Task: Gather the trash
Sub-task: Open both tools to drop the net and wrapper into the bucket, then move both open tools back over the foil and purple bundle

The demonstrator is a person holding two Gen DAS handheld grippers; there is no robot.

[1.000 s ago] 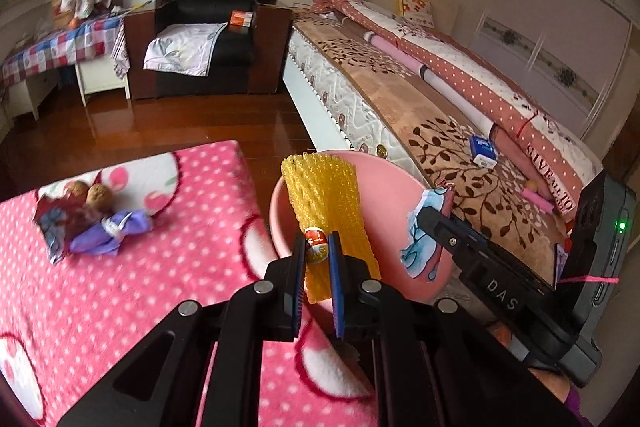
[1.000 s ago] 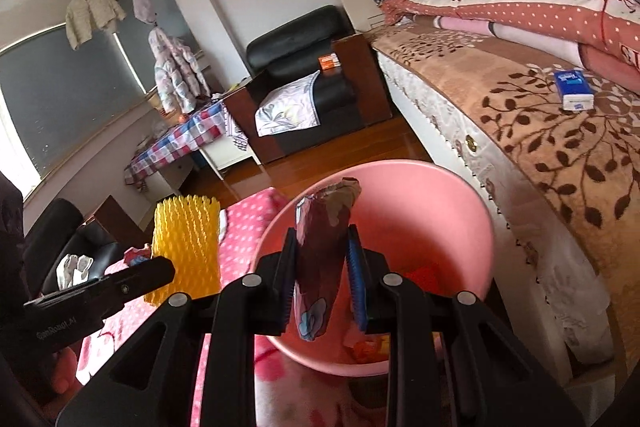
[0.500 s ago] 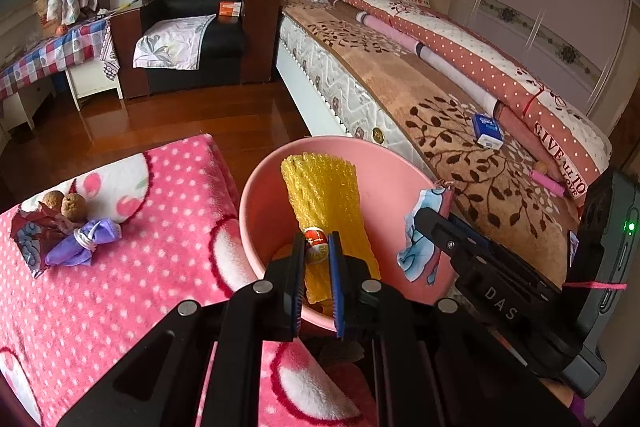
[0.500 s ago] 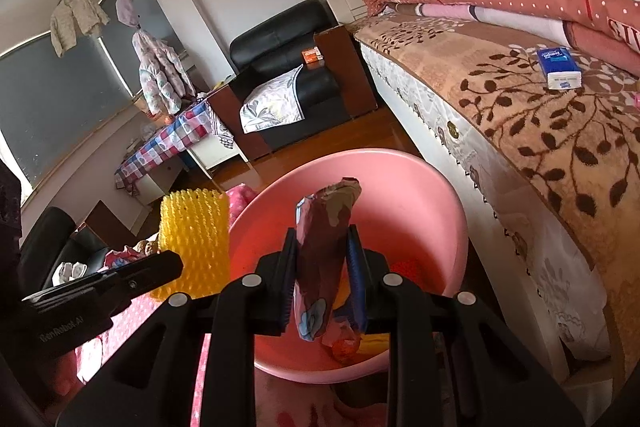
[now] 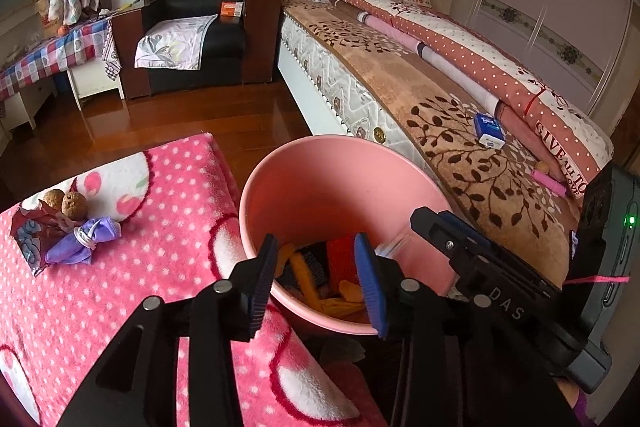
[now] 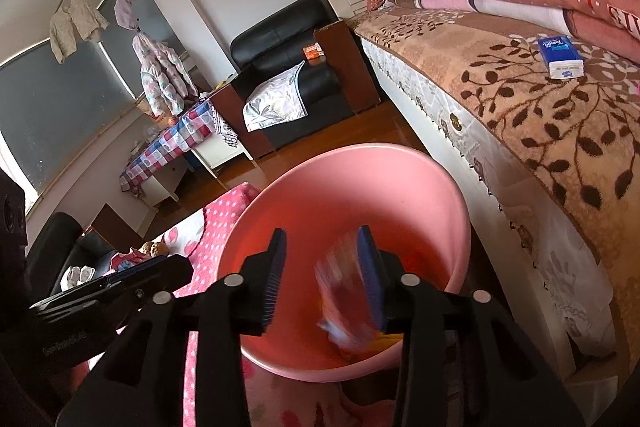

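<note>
1. Bedroom floor beside the bed (image 5: 440, 99) holds a pink bin (image 5: 304, 163), placed within reach of both hands.
2. Left gripper (image 5: 316, 279) is opening over it, holding nothing.
3. Right gripper (image 6: 320, 279) is opening too; a blurred wrapper (image 6: 340, 299) drops free between its jaws into the bin.

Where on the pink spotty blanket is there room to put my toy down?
The pink dotted blanket is bare between the pile of wrappers and walnuts and the pink plastic bucket, and nearer the camera too. It is crowded at that pile, and the bucket's bottom is full of trash.
</note>
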